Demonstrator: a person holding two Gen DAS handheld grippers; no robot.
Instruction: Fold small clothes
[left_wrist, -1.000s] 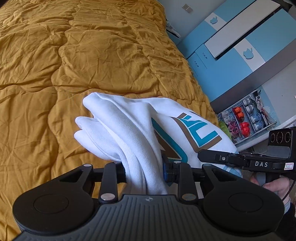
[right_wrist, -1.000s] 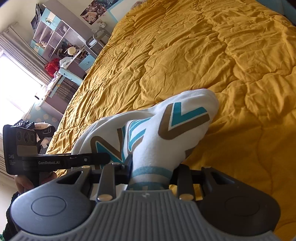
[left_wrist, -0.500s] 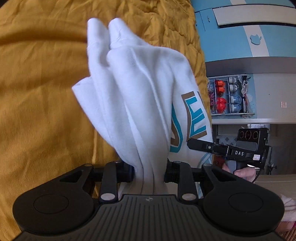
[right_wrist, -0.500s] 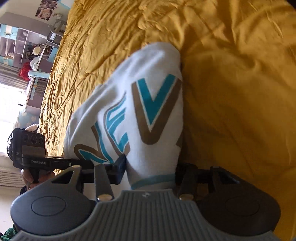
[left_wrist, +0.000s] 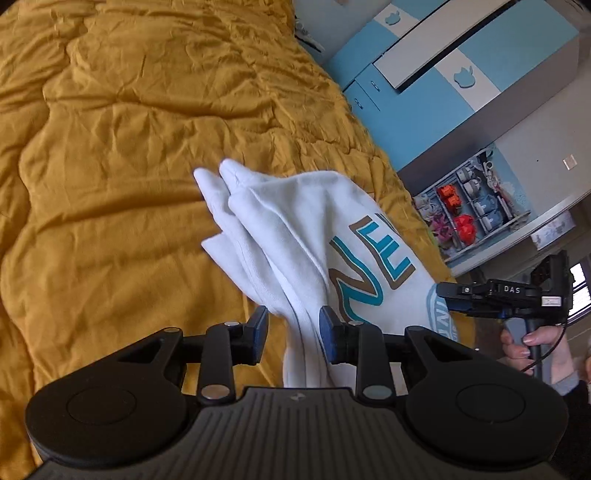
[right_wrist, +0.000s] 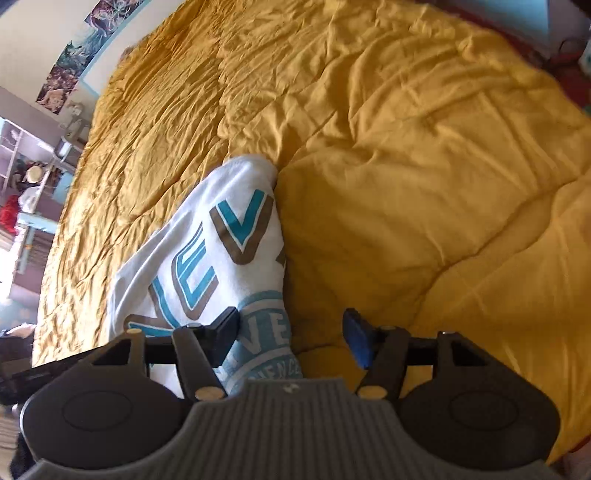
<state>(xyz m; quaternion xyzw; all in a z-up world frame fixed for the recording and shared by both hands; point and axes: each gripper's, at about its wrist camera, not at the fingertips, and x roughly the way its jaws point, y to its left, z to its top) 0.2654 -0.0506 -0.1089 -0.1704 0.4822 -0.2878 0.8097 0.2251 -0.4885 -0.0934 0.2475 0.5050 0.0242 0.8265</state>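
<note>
The right gripper (right_wrist: 290, 341) is standing with its jaws apart, having just been opening, and the white garment (right_wrist: 221, 258) is now lying against the left pad only, with bare quilt showing across the rest of the gap, so nothing is being clamped on that side. The left gripper (left_wrist: 293, 328) is looking much the same in its own view: a gathered neck of the same white garment (left_wrist: 295, 236) is running up between the jaws, brushing the right pad while clear yellow is showing beside the left one, so I am reading it as loose around the cloth, not pinching it. The garment is resting on the yellow quilt (left_wrist: 110, 184) near the bed's edge, its long axis running away from both grippers toward the middle of the bed, printed letters facing up and its far end bunching into soft white folds. From the right gripper the cloth is lying to the left and ahead; from the left gripper it is lying straight ahead and spreading rightward, toward the other tool and the hand (left_wrist: 524, 341) carrying it. The left gripper is therefore seeming the nearer to a fresh hold, since cloth is already sitting between its jaws, whereas the right would be needing to shift leftward.
</note>
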